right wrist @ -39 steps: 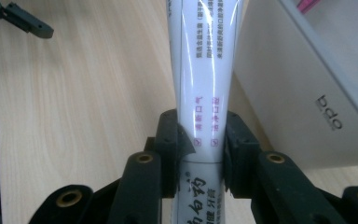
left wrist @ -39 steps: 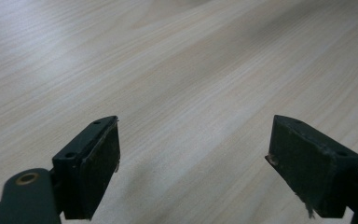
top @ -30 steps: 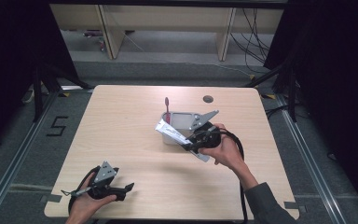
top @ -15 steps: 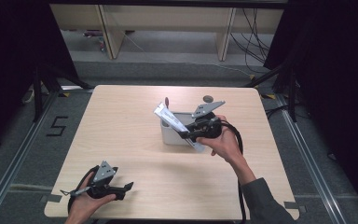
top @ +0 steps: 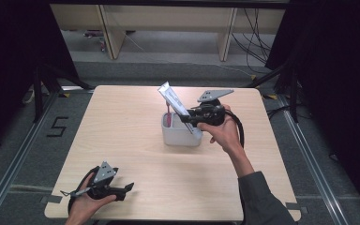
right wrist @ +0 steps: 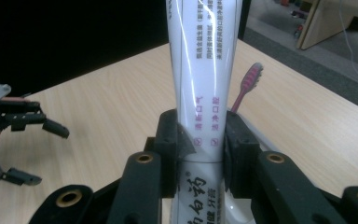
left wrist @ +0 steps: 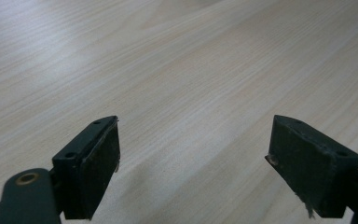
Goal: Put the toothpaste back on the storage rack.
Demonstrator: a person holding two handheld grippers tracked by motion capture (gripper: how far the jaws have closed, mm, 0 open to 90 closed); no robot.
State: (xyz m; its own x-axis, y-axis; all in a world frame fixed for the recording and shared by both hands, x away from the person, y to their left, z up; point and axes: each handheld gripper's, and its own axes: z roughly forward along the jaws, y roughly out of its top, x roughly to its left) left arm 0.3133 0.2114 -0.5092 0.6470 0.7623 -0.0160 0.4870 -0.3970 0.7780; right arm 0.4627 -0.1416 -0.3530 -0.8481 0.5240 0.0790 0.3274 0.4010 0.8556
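Right gripper [top: 186,118] clamping toothpaste tube [top: 174,101] above grey cup [top: 180,136], left gripper [top: 124,188] wide open, empty, pale wood table [top: 122,122], dark surroundings

Left tool [left wrist: 193,158] low over the pale wood-grain worktop [left wrist: 182,60], its two black jaws spread wide, bare grain between them

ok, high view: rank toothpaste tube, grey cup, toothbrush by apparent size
1. Toothpaste tube and grey cup: alike, no clear order; tube is raised nearer the camera.
2. Toothbrush: smallest, mostly hidden inside the cup.
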